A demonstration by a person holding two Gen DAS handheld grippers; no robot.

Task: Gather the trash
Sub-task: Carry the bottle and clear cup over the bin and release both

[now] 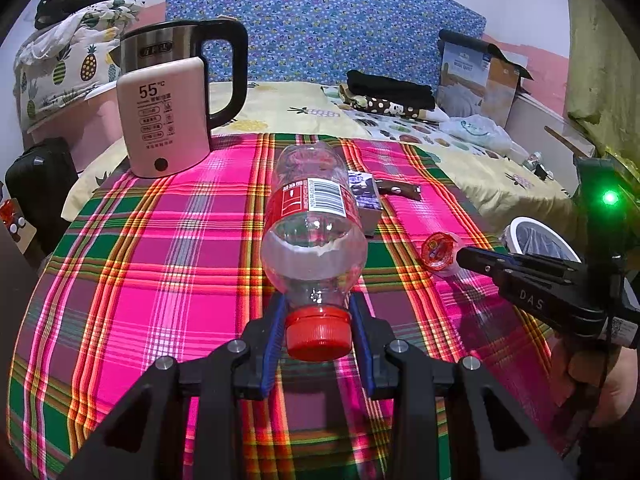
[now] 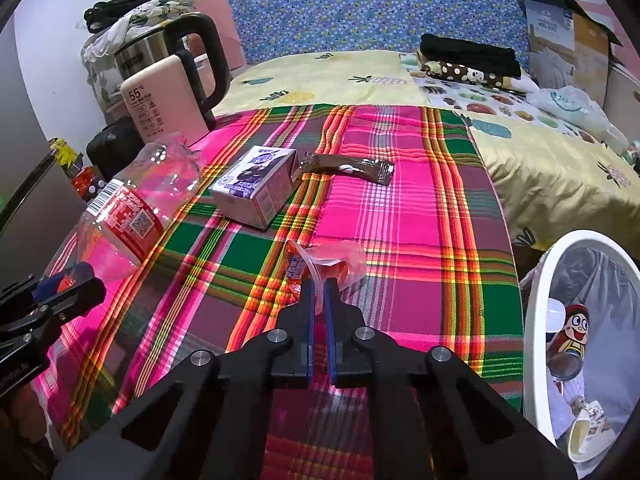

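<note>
At the far left a steel kettle with a black handle stands behind a pink box printed "55", both on the plaid cloth that covers the bed. Right of them the left claw is clamped on the red cap of an empty clear plastic bottle with a red label, whose body points away over the cloth. Just beyond the bottle lie a small purple-and-white carton and, beside it, a brown wrapper, both flat on the cloth. Further right, the right claw has its jaws pressed together on the clear edge of a small jelly cup with a red-orange lid; whether the cup rests on the cloth or hangs just above it cannot be told. A hand grips that tool's handle. At the far right, off the bed's edge, a white-rimmed trash bin lined with a clear bag holds a cartoon-printed can and other scraps.
</note>
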